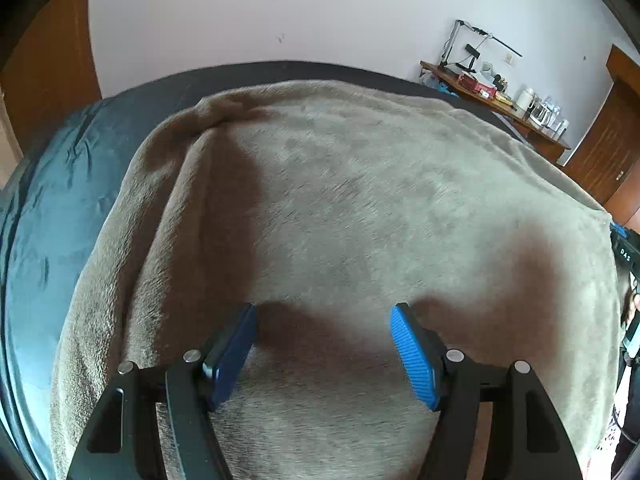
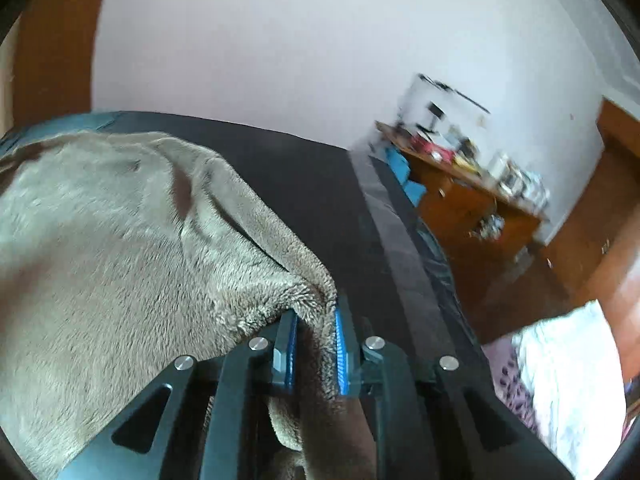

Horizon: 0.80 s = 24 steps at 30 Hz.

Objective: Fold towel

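Right gripper clamped on the towel's edge, left gripper spread wide above it.

The grey-brown plush towel (image 1: pixel 340 208) lies spread over a bed (image 1: pixel 52 208) with a dark cover, nearly filling the left wrist view. The left gripper (image 1: pixel 324 344) hangs over the towel with its jaws well apart; nothing sits between the blue pads (image 1: pixel 416 360), and whether their tips brush the pile cannot be told. In the right wrist view the right gripper (image 2: pixel 316 344) has its jaws drawn nearly together on a bunched fold at the towel's (image 2: pixel 120 240) right-hand edge, cloth pinched between both pads and trailing down under the gripper. A cluttered wooden table (image 2: pixel 472 200) stands against the far wall beyond the bed.
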Each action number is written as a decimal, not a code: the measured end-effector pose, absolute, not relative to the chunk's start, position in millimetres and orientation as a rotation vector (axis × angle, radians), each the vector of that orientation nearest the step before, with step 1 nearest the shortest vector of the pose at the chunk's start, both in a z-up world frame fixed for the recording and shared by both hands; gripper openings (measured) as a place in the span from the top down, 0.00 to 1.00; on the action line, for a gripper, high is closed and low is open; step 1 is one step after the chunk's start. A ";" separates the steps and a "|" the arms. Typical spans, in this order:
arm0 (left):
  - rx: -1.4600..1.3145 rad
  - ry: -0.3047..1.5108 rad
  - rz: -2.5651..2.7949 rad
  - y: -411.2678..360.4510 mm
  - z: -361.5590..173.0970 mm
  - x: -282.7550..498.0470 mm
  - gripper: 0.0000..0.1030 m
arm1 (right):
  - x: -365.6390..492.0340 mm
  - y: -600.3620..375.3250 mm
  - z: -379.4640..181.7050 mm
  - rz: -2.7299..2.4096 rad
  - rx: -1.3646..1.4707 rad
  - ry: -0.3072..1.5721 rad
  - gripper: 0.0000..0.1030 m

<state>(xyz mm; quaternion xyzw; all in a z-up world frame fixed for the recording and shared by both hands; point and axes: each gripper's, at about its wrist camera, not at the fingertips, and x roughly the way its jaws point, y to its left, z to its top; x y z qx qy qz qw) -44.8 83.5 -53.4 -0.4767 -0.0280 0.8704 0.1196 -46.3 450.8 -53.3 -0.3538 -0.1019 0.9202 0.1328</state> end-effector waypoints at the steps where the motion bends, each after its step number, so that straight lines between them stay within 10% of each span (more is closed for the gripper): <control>1: -1.389 -0.075 2.548 82.5 -54.2 -44.8 0.31 | -48.5 451.6 -57.2 2.660 -1.042 -0.297 0.84; 5: -1.379 -0.040 2.556 82.1 -54.9 -44.2 0.31 | -56.8 445.9 -70.7 2.650 -1.139 -0.330 0.77; 10: -1.365 -0.026 2.554 79.9 -54.7 -42.1 0.31 | -41.7 447.6 -61.2 2.623 -1.120 -0.303 0.41; 24: -1.348 -0.035 2.516 90.0 -50.4 -12.2 0.31 | 108.3 344.2 -69.9 3.308 -1.480 -0.236 0.40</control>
